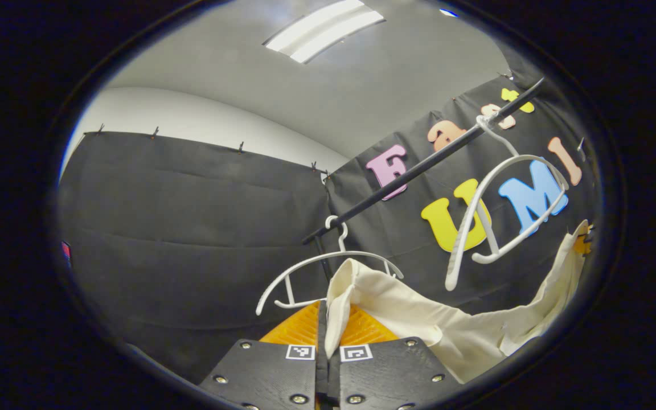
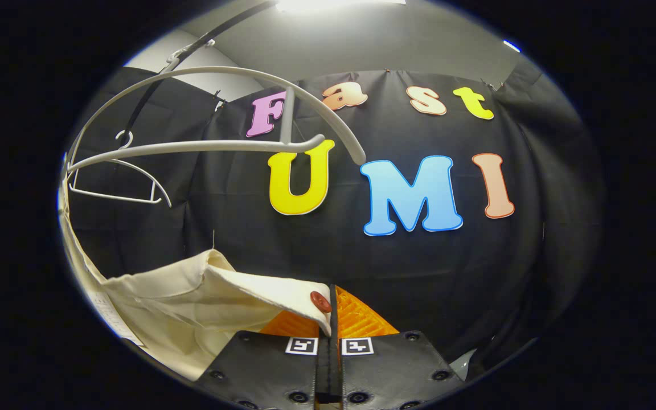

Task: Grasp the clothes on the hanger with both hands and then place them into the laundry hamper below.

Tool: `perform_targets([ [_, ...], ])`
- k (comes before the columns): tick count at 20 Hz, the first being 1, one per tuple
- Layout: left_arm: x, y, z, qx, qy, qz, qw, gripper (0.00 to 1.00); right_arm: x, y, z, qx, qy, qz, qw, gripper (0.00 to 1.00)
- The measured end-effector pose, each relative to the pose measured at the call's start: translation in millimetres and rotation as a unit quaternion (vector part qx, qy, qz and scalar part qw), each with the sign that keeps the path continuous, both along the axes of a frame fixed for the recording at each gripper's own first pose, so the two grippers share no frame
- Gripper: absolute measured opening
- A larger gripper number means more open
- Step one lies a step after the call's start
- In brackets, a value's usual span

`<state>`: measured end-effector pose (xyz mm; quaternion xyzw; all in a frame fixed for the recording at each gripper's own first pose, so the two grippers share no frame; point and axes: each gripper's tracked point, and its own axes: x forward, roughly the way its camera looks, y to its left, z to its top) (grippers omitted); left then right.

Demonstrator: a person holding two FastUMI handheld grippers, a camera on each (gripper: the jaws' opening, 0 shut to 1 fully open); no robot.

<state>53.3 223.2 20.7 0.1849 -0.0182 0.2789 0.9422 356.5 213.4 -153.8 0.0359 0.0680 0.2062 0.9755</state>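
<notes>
Above me a ceiling light panel (image 1: 323, 29) glares white, and the grey ceiling stays evenly lit. The fisheye bends everything near the edges. Focus is sharp.

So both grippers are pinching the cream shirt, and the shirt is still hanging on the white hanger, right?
Not quite. Both grippers do pinch the cream shirt, the left gripper and the right gripper, but it is off the white hanger. The right gripper view shows that hanger bare on the rail, above the shirt.

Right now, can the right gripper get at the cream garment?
Yes, apparently: the right gripper already has its fingers closed on the cream garment's buttoned edge, with nothing between them.
</notes>
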Motion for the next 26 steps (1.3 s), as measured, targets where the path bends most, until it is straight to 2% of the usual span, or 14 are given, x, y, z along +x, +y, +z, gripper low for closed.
perform_targets([
  [8,-26,-35,-25,-0.038,0.025,-0.057,0.997,0.00,-84,23,33,0.022,-0.007,0.038,0.999,0.01],
  [15,-53,-64,-13,-0.070,0.011,-0.113,0.991,0.01,-162,41,73,0.045,-0.018,0.077,0.996,0.00],
  [18,-72,-77,-15,-0.093,0.008,-0.141,0.986,0.01,-208,60,88,0.057,-0.020,0.104,0.993,0.01],
  [22,-81,-92,-39,-0.123,0.020,-0.167,0.978,0.01,-254,86,87,0.066,-0.003,0.143,0.988,0.01],
  [26,-92,-104,-80,-0.151,0.045,-0.188,0.970,0.00,-288,102,60,0.060,0.025,0.168,0.984,0.01],
])
